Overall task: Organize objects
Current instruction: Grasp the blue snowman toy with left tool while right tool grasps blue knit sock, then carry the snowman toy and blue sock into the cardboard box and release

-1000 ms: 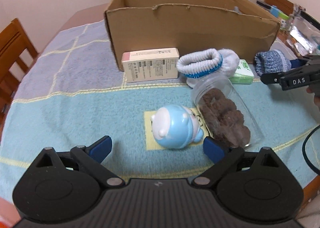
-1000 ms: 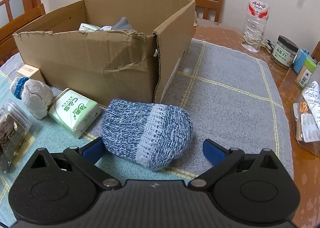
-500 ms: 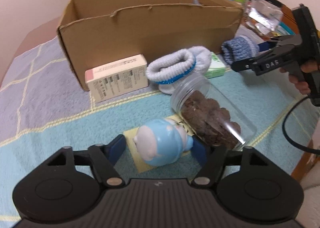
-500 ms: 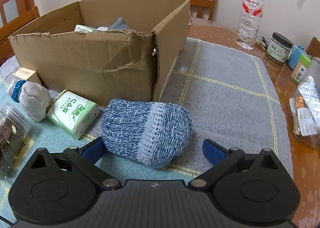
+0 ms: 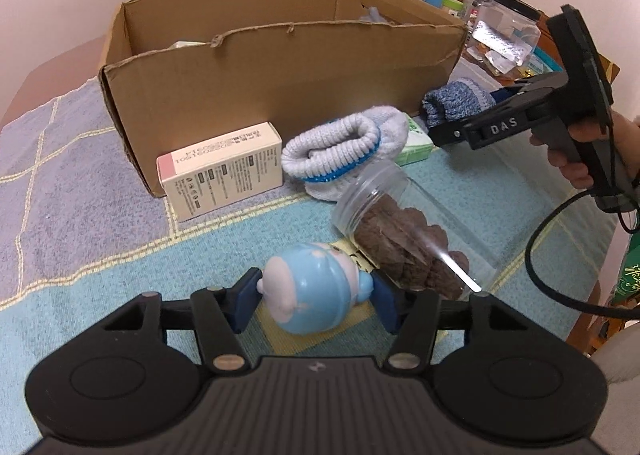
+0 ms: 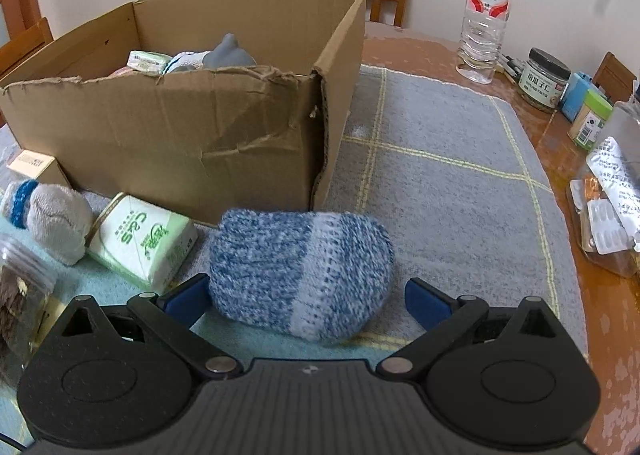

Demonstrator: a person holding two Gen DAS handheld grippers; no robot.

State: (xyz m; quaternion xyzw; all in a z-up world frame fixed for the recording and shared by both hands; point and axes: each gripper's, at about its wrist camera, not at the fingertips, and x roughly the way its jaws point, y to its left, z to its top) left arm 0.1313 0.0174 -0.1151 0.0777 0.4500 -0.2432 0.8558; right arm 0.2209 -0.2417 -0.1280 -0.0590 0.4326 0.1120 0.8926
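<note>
Left wrist view: the left tool (image 5: pixel 316 297) has just closed its blue pads on the blue toy figure (image 5: pixel 314 289) at lower centre. A clear jar (image 5: pixel 412 239) of brown pieces lies just beside it on the right. Beyond are a white carton (image 5: pixel 222 169), a rolled white sock (image 5: pixel 344 149) and the cardboard box (image 5: pixel 280 67).

Right wrist view: the right tool (image 6: pixel 306 299) stands wide around the blue knit sock (image 6: pixel 300 269) — pads apart from it, sock on the surface (image 6: pixel 440 175). A green tissue pack (image 6: pixel 142 241) lies at its left.
</note>
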